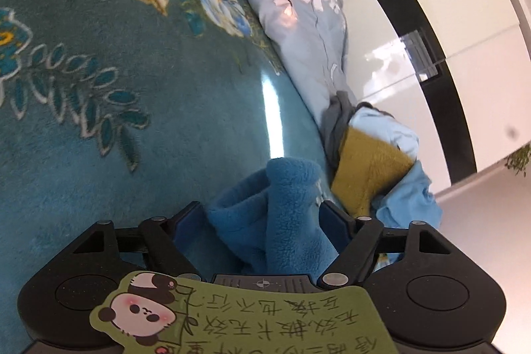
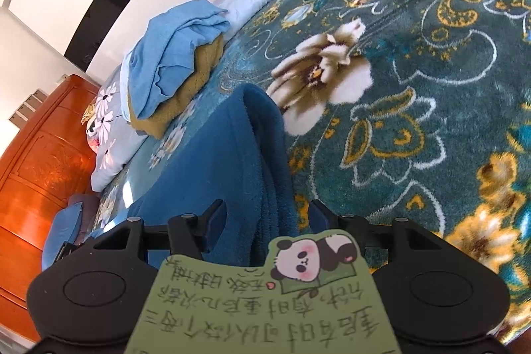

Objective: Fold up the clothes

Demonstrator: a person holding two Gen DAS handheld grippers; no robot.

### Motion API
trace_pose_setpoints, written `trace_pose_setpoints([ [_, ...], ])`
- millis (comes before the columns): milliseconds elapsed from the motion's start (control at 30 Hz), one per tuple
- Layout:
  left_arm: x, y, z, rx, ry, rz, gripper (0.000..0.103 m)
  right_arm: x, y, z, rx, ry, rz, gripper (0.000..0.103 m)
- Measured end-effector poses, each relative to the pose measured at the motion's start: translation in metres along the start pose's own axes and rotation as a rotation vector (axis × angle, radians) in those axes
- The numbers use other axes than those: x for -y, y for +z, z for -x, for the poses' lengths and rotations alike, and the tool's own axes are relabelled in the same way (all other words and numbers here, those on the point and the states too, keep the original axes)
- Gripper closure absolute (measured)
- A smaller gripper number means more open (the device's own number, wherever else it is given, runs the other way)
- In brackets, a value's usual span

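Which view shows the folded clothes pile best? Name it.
The right wrist view: the clothes pile lies whole and unobstructed there, a light blue garment over a mustard one. The left wrist view shows the pile partly hidden behind the blue fleece.

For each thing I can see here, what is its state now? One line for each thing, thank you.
Dark blue fleece garment: bunched, partly folded, lying on the bed between both grippers' jaws.
Left gripper: jaws partly open around fleece; grip unclear.
Right gripper: jaws partly open, fleece between them; grip unclear.
Light blue cloth: crumpled on top of the pile.
Mustard cloth: under the light blue cloth.
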State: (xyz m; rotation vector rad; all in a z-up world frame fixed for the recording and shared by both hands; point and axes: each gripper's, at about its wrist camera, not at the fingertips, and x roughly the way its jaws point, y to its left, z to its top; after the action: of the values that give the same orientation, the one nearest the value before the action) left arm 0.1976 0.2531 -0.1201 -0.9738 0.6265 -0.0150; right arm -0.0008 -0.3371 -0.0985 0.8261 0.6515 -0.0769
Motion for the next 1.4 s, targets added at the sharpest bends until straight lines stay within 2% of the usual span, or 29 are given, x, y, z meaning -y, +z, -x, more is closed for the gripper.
trace_pose_setpoints([
  [67,0.001,-0.001,0.001,0.005,-0.004,0.004,0.064,-0.002,0.002,0.001,0.004,0.003,0.005,0.048],
  [167,0.014,0.0,0.01,0.024,-0.002,-0.031,0.075,-0.004,0.004,0.003,0.008,0.006,0.011,0.048],
  [233,0.03,0.001,0.019,0.035,0.004,-0.09,0.077,-0.006,0.005,0.005,0.012,0.011,0.016,0.048],
  [367,0.091,-0.004,0.053,0.079,-0.038,-0.352,0.08,-0.01,0.008,0.012,0.029,0.012,0.04,0.048],
  [467,0.14,-0.021,0.076,0.103,-0.117,-0.511,0.08,-0.015,0.012,0.019,0.053,0.018,0.058,0.048],
  [633,0.208,-0.085,0.097,0.085,-0.279,-0.687,0.08,-0.023,0.017,0.028,0.086,0.051,0.077,0.048],
  [733,0.237,-0.138,0.095,0.023,-0.365,-0.782,0.08,-0.026,0.019,0.033,0.097,0.067,0.086,0.048],
  [800,0.249,-0.178,0.084,-0.037,-0.391,-0.857,0.08,-0.027,0.021,0.035,0.102,0.073,0.091,0.048],
  [967,0.251,-0.267,0.055,-0.191,-0.382,-0.992,0.081,-0.025,0.024,0.042,0.123,0.099,0.083,0.048],
  [1100,0.239,-0.321,0.036,-0.285,-0.328,-1.117,0.081,-0.023,0.027,0.046,0.134,0.123,0.067,0.048],
  [1233,0.225,-0.327,0.027,-0.305,-0.314,-1.138,0.081,-0.026,0.029,0.041,0.12,0.138,0.072,0.047],
  [1400,0.23,-0.307,0.038,-0.329,-0.366,-1.103,0.078,-0.033,0.029,0.029,0.093,0.187,0.068,0.047],
])
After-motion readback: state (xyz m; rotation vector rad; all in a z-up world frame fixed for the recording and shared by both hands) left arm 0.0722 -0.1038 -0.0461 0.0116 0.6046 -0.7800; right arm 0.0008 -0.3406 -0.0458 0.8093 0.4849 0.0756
